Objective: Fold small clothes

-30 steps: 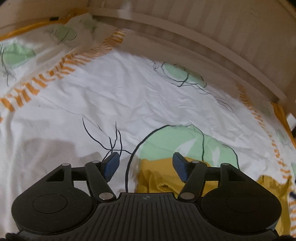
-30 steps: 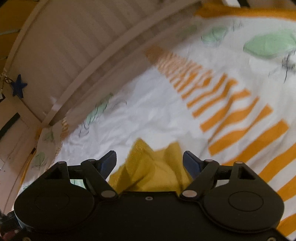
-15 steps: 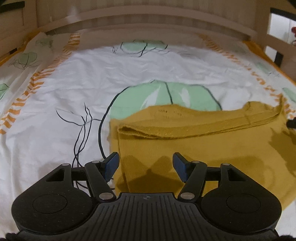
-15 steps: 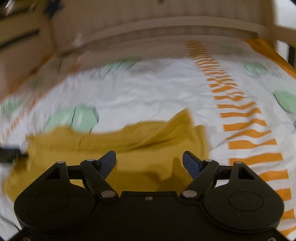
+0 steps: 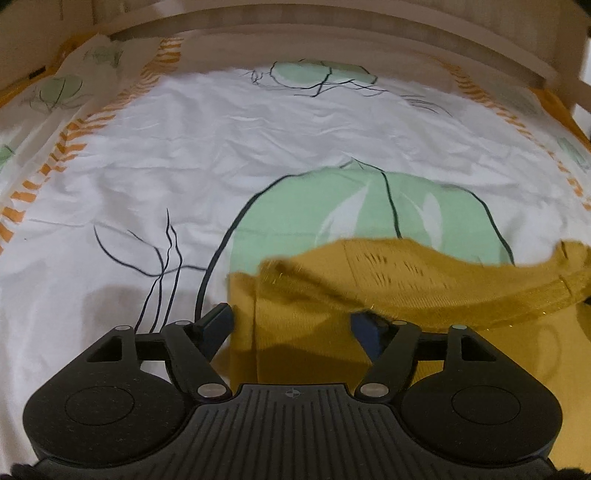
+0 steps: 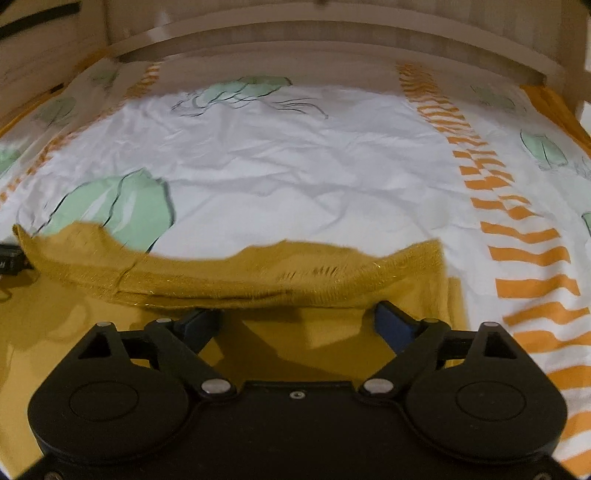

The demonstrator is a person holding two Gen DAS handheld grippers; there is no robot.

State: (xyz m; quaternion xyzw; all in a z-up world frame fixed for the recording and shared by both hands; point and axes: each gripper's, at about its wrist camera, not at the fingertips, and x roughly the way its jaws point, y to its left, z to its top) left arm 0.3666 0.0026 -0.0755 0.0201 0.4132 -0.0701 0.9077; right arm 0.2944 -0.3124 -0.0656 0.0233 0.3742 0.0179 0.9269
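A mustard-yellow knit garment (image 5: 406, 291) lies on the bed, with its ribbed hem folded over towards me. It also shows in the right wrist view (image 6: 258, 284). My left gripper (image 5: 293, 326) is open over the garment's left edge, its blue pads apart, holding nothing. My right gripper (image 6: 295, 323) is open over the garment's right part, just behind the folded hem, and empty. The tip of the left gripper shows at the left edge of the right wrist view (image 6: 9, 258).
The bed cover (image 5: 258, 140) is white with green leaf prints and orange stripes (image 6: 524, 236). A wooden bed frame rail (image 5: 332, 33) runs along the far side. The cover is creased around the garment.
Both grippers have swung from looking across the bed to facing the headboard and have come down close over the garment. The hem now lies nearer the fingers. Both stayed open.
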